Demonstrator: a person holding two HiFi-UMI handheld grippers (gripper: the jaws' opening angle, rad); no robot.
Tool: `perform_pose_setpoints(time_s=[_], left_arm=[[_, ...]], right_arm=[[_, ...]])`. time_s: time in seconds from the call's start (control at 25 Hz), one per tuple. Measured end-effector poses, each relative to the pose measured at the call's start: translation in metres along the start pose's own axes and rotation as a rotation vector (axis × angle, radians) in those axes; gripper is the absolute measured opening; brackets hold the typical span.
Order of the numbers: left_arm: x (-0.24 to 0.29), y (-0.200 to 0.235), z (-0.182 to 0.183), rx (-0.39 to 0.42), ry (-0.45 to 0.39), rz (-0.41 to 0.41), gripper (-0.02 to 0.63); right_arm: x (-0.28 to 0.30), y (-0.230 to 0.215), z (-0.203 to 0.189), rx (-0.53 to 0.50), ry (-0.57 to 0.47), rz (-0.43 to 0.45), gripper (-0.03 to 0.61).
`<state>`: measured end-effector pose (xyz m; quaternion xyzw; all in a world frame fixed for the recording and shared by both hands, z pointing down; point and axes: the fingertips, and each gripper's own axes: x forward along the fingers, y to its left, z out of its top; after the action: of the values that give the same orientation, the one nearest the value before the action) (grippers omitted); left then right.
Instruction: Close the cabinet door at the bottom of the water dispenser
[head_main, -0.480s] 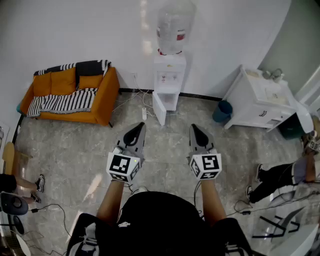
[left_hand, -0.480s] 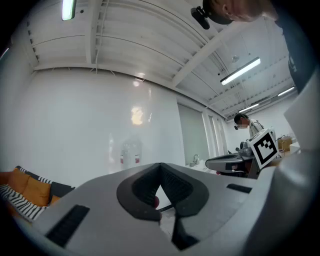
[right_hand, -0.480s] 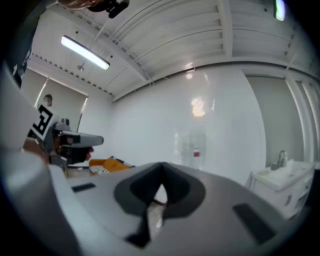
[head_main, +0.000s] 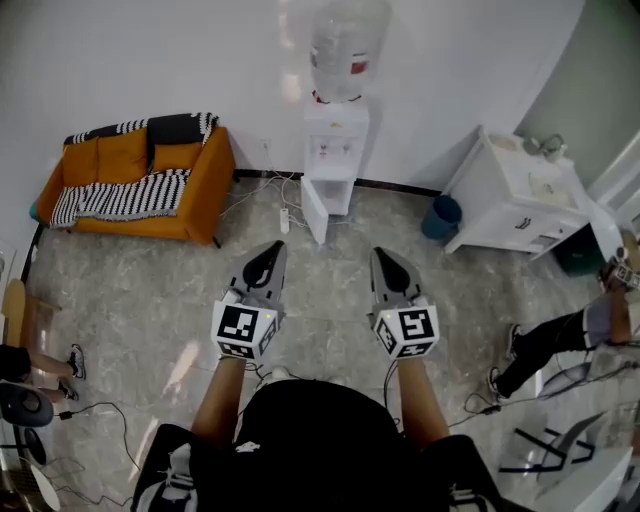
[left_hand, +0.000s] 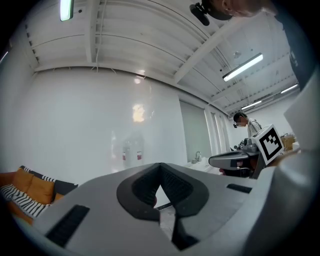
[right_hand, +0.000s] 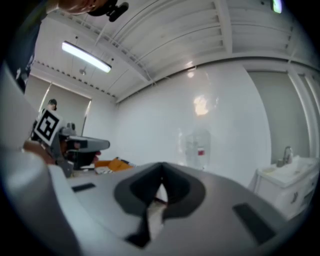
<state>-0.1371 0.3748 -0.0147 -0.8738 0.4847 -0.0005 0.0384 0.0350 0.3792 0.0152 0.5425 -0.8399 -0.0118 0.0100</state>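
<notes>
The white water dispenser (head_main: 336, 150) stands against the far wall with a clear bottle (head_main: 340, 45) on top. Its bottom cabinet door (head_main: 314, 214) hangs open, swung out to the left over the floor. My left gripper (head_main: 268, 252) and right gripper (head_main: 379, 259) are held level side by side, well short of the dispenser, both shut and empty. In the left gripper view the jaws (left_hand: 160, 168) meet at their tips, with the bottle (left_hand: 133, 150) faint beyond. In the right gripper view the jaws (right_hand: 161, 176) are also together, the bottle (right_hand: 198, 146) ahead.
An orange sofa (head_main: 140, 172) with striped throws sits left of the dispenser. A power strip and cables (head_main: 284, 220) lie by the open door. A blue bin (head_main: 443, 220) and a white sink cabinet (head_main: 515, 195) stand to the right. A person's legs (head_main: 550, 345) reach in from the right.
Both grippers have shifted slightly left and a little toward the dispenser in the head view. The legs at the right have moved. Both grippers stay shut.
</notes>
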Motion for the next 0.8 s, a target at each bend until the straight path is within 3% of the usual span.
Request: perform_pose_setpoints(time_s=[0.44, 0.8], left_arm=[[0.009, -0.058, -0.019, 0.03, 0.021, 0.029, 0.009], [0.023, -0.071, -0.023, 0.031, 0.029, 0.044, 0.009]], right_arm=[[-0.036, -0.038, -0.02, -0.005, 0.017, 0.034, 0.034], [-0.04, -0.061, -0.029, 0.0, 0.023, 0.045, 0.034]])
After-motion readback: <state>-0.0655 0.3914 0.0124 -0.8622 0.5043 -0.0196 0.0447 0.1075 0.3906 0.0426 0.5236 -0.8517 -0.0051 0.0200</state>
